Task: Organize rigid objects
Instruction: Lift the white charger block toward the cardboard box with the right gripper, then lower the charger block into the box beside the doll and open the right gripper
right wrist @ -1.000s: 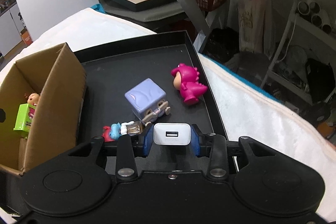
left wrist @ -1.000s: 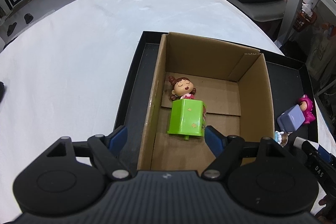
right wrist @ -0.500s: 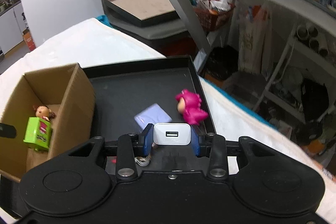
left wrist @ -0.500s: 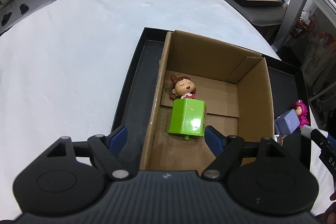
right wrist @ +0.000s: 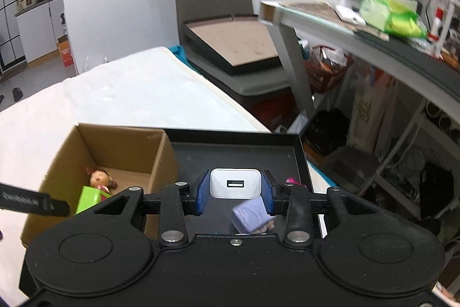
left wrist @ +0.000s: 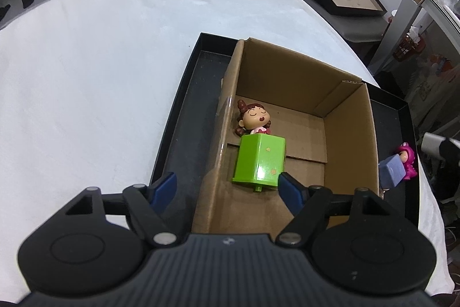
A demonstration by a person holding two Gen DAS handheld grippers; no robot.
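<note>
Partly done: doll on green block (left wrist: 260, 160) lodged in cardboard box (left wrist: 349, 134); white charger (right wrist: 234, 183) clamped in right hand-held gripper (right wrist: 234, 189); left hand-held gripper (left wrist: 227, 186) empty, closing; lavender cube (right wrist: 250, 216), pink figure (left wrist: 406, 160), possibly others, remaining on black tray (right wrist: 230, 151).

a: where does the left wrist view look?
b: steeply down, close above the cardboard box (left wrist: 302, 117).
a: and the right?
b: shallower, across the black tray (right wrist: 238, 147); both share the box.
</note>
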